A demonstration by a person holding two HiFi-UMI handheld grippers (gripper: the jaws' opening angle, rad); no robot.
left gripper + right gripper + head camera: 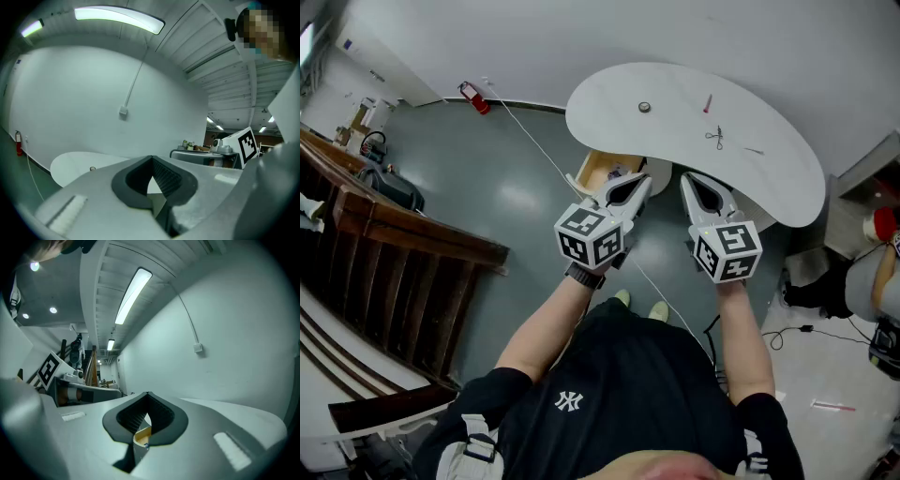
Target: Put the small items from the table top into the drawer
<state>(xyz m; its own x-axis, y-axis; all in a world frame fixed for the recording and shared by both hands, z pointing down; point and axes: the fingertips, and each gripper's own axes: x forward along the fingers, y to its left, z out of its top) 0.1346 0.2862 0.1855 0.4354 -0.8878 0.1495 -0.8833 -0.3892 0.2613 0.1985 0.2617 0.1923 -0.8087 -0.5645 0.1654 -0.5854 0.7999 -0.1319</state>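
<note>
Standing open beneath the white table (787,183), at left: drawer (598,171). Hovering just before it, jaws pressing together on nothing: left gripper (643,182), then right gripper (686,180), likewise. Lying apart on the table: round piece (644,107), red pen (708,103), scissors (715,138), thin grey stick (754,150).

Red fire extinguisher (474,97) at foot of white wall; dark wooden railing (422,234) at left; black bag (392,188) near it.

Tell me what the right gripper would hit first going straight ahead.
Likely the near edge of the curved white table top, just beyond the right gripper's tips; depth is unclear.
</note>
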